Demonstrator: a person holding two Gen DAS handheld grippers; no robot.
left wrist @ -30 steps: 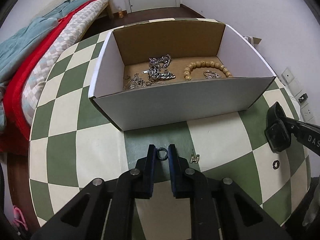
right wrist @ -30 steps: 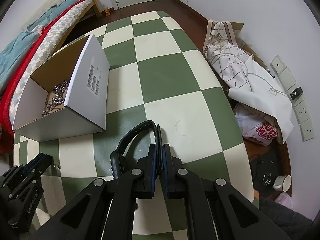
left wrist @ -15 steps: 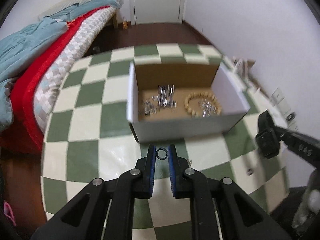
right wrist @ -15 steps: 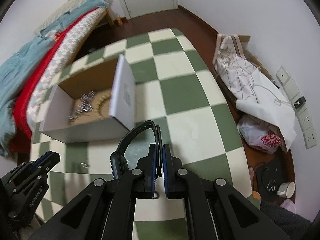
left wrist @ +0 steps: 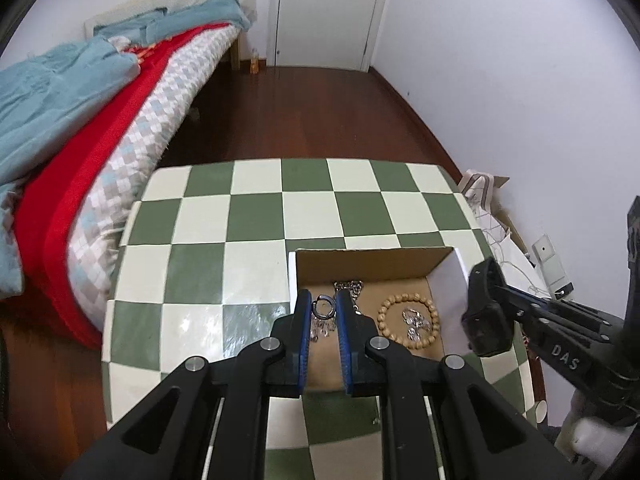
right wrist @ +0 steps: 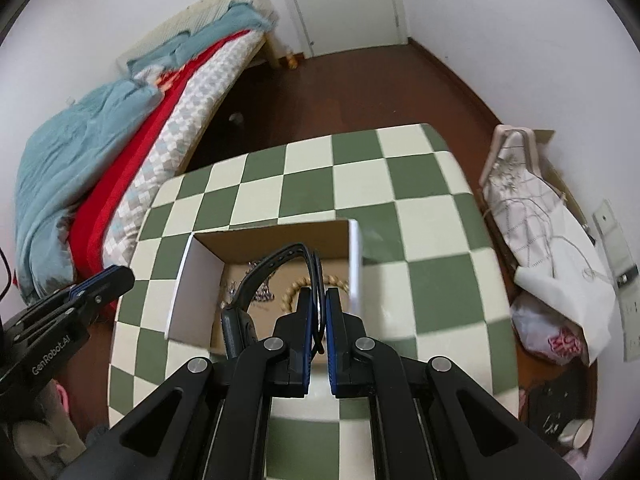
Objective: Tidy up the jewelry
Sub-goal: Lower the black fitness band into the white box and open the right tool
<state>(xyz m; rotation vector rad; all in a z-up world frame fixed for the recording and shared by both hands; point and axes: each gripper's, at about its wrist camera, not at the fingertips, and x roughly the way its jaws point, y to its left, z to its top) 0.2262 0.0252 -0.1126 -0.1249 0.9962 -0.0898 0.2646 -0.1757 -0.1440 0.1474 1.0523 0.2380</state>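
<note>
- Small dark ring (left wrist: 323, 306) pinched between blue pads of left gripper (left wrist: 323, 309), held in the air above the open cardboard box (left wrist: 372, 257), over its left part.
- Black watch (right wrist: 276, 276), strap looped upward, clamped by strap in right gripper (right wrist: 318, 312); jaws nearly together on it, above the box.
- Box floor holds silver chain (left wrist: 352, 289), wooden bead bracelet (left wrist: 408, 322) lying flat, small silver piece (left wrist: 416, 320) inside the bracelet's loop.
- Box sits on green-and-cream checkered table (left wrist: 256, 216).
- Bed with red and teal bedding (left wrist: 80, 120) left of table; white door (left wrist: 328, 12) at far wall.
</note>
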